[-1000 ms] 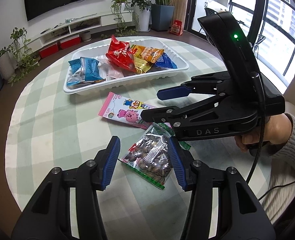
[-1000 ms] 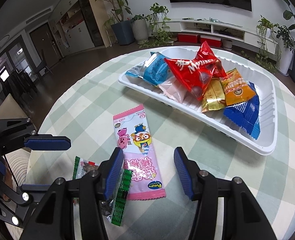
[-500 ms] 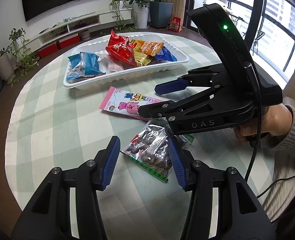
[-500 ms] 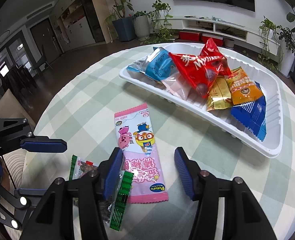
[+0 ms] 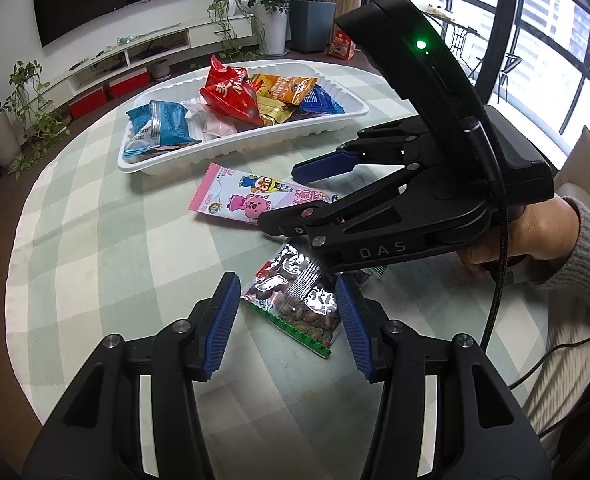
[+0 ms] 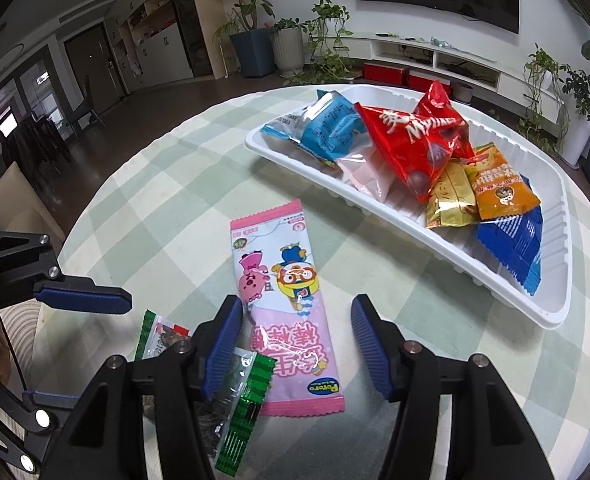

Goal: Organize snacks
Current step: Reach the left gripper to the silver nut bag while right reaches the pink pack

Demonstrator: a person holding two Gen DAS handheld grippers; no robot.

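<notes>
A clear nut packet with green edges (image 5: 297, 300) lies on the checked tablecloth between the open fingers of my left gripper (image 5: 289, 322); it also shows in the right wrist view (image 6: 235, 392). A pink cartoon snack packet (image 6: 285, 300) lies flat between the open fingers of my right gripper (image 6: 297, 344), also seen in the left wrist view (image 5: 251, 196). The right gripper (image 5: 315, 196) hangs over both packets in the left wrist view. A white tray (image 6: 551, 312) holds several snack bags, among them a red one (image 6: 415, 140).
The round table (image 5: 95, 248) carries a green checked cloth. The tray (image 5: 223, 148) sits at the far side. A hand and cable (image 5: 499, 264) are at the right. The left gripper's fingers (image 6: 83, 300) show at the left in the right wrist view.
Both grippers have come lower and closer to their packets. The right gripper has moved forward along the pink packet; the nut packet sits deeper between the left fingers.
</notes>
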